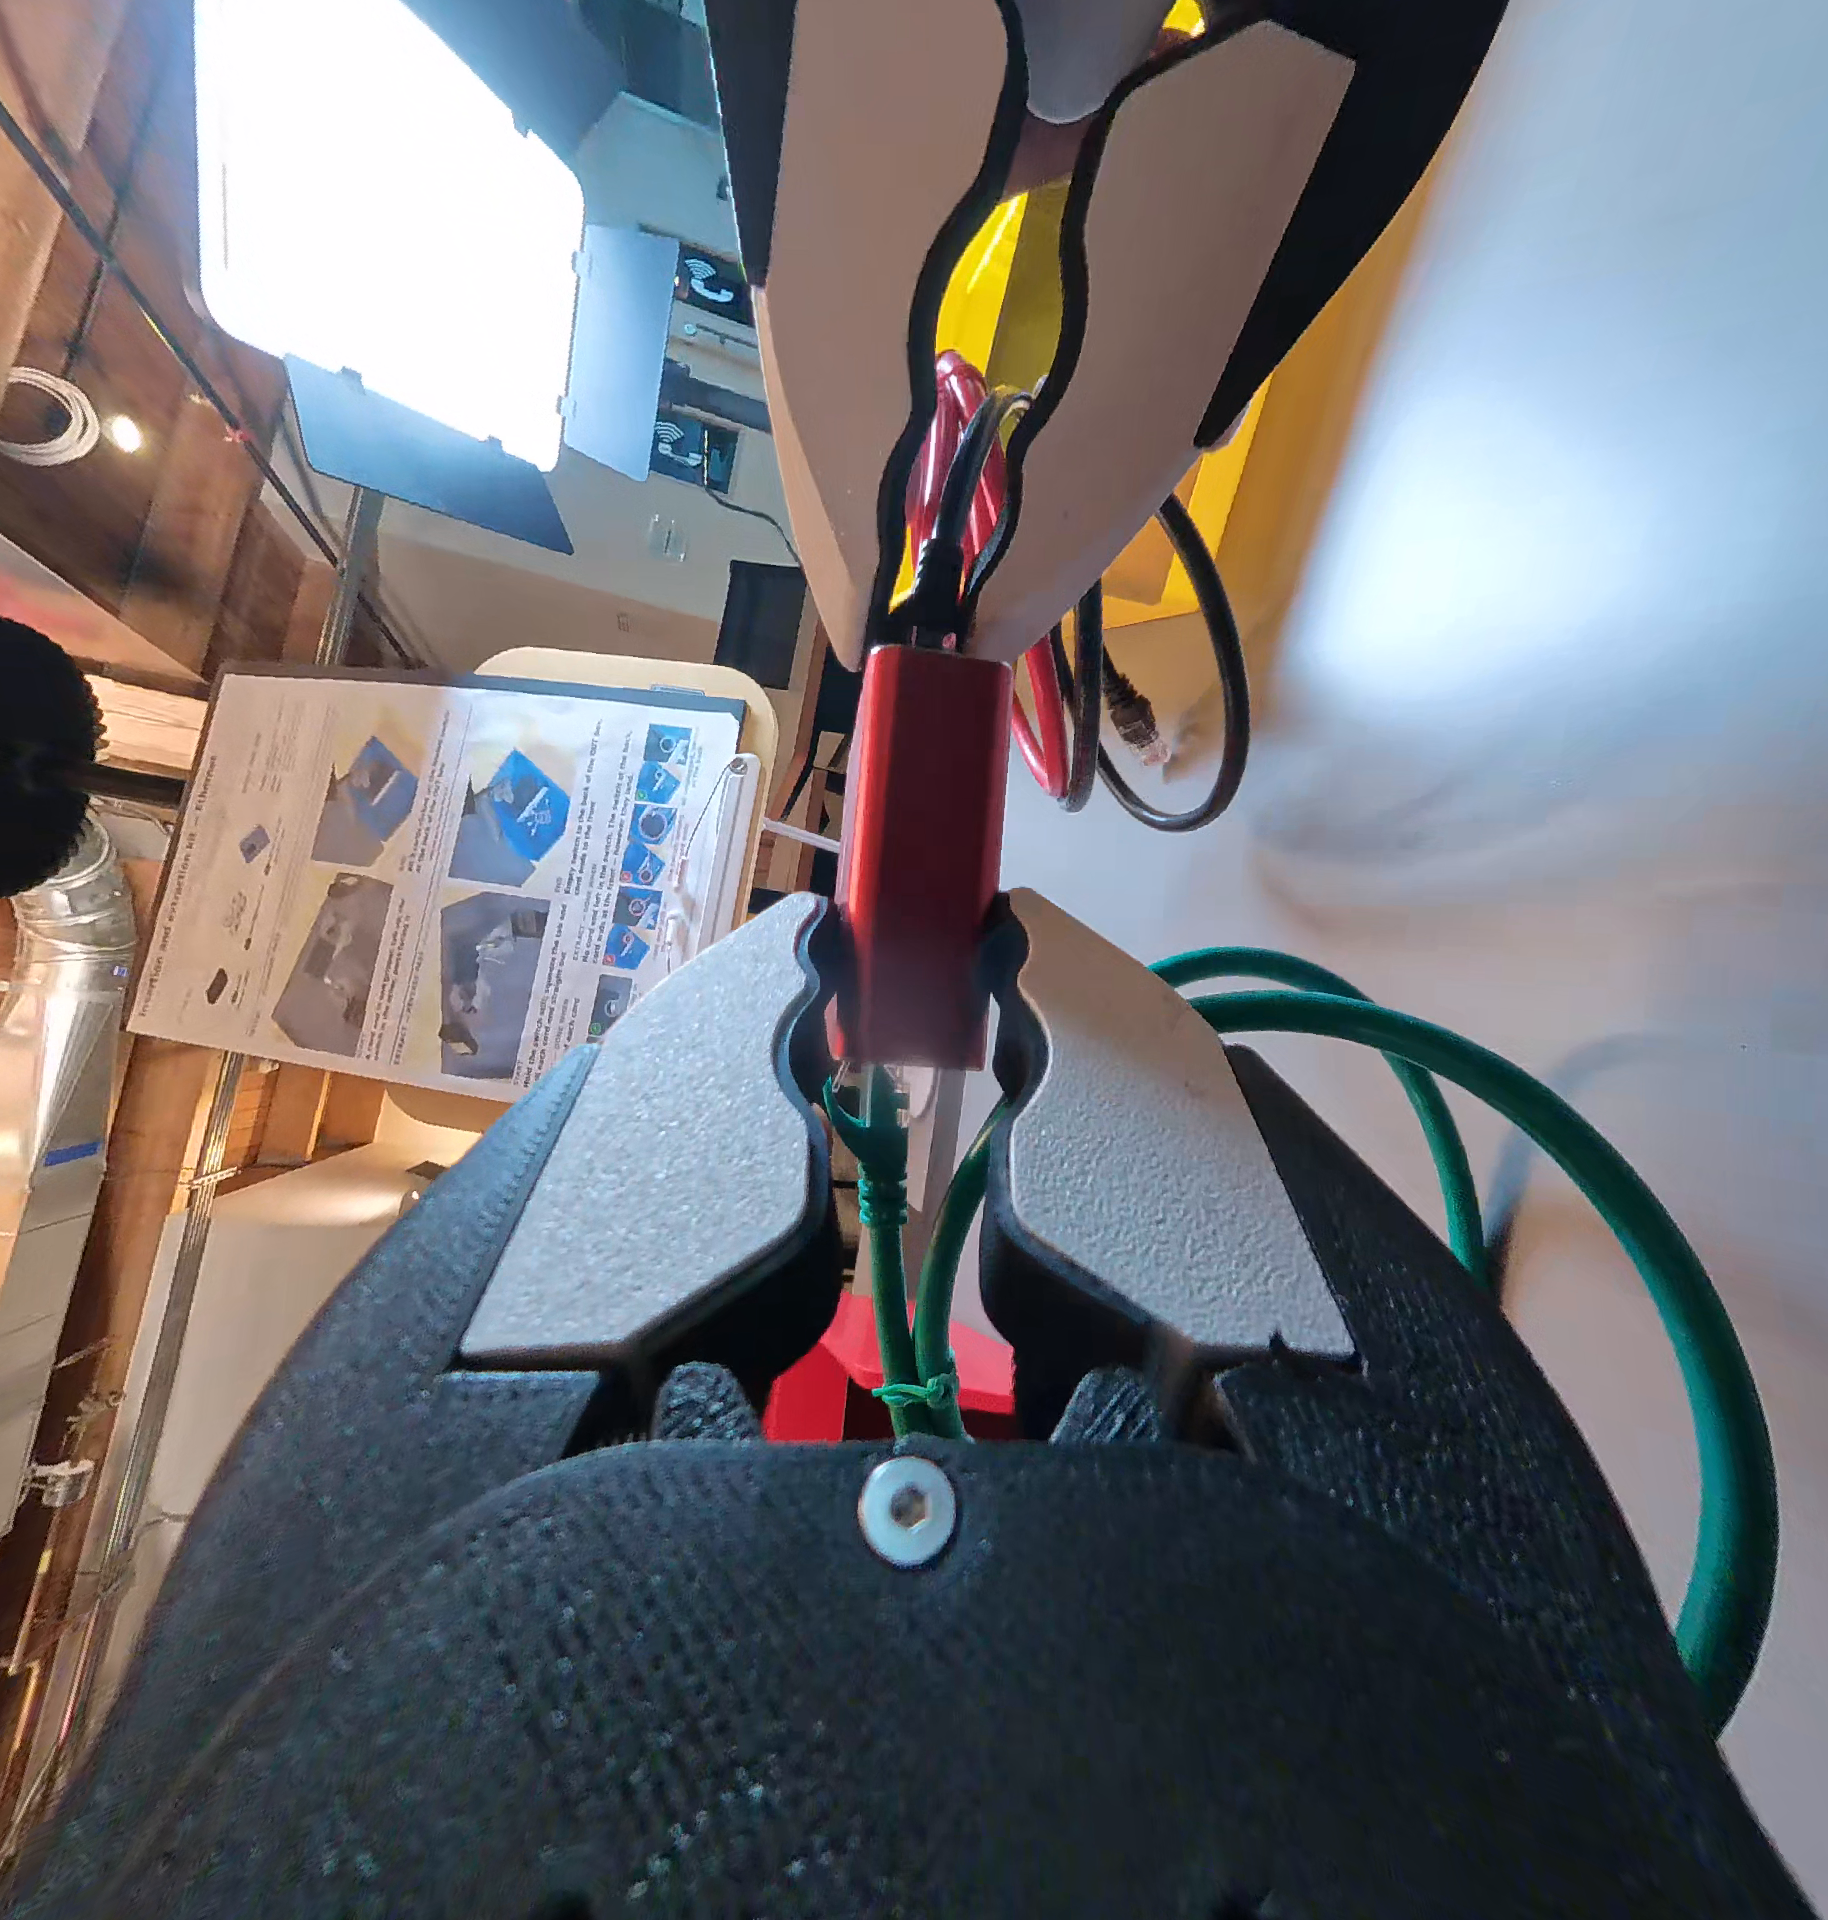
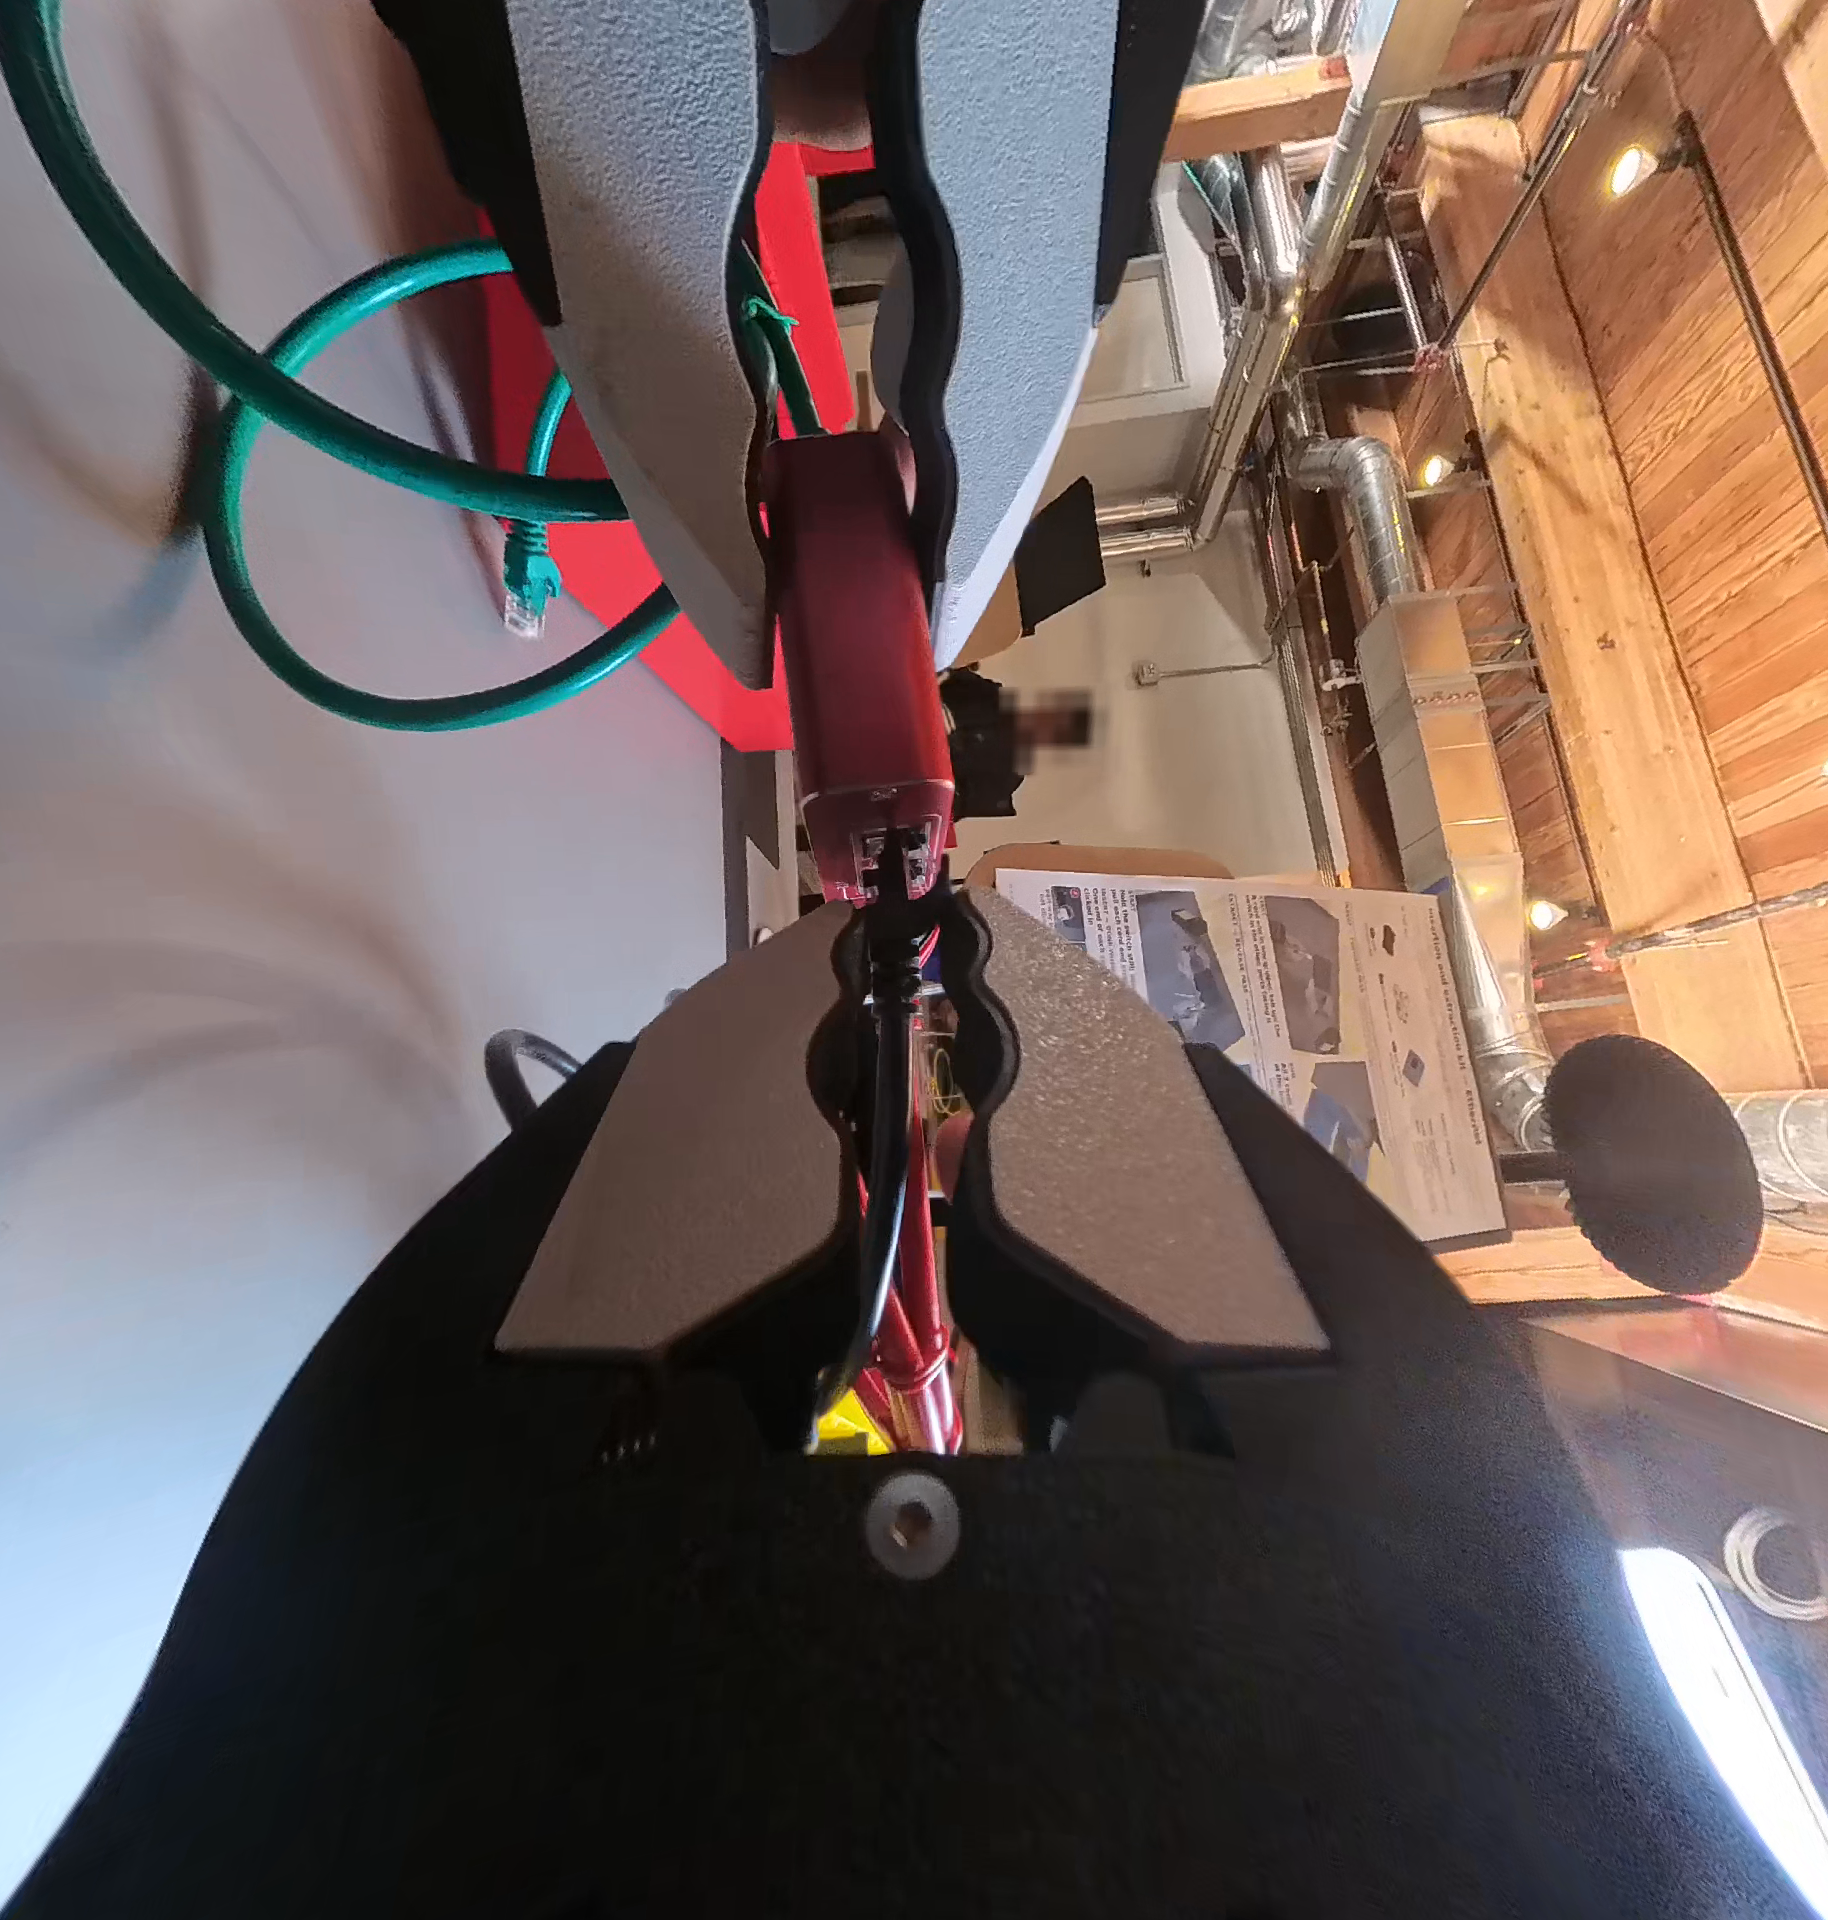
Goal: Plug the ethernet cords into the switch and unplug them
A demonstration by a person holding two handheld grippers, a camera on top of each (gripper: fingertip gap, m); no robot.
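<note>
Left gripper (image 1: 915,997) clamped on red switch (image 1: 920,862), right gripper (image 2: 905,935) opposite, pinching black cord (image 2: 889,1091)

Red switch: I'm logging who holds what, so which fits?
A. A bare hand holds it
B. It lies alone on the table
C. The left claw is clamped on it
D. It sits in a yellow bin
C. The left claw has a finger on each side of the red switch, pinching it off the table, while the right claw closes on the black cord at the switch's other end.
</note>
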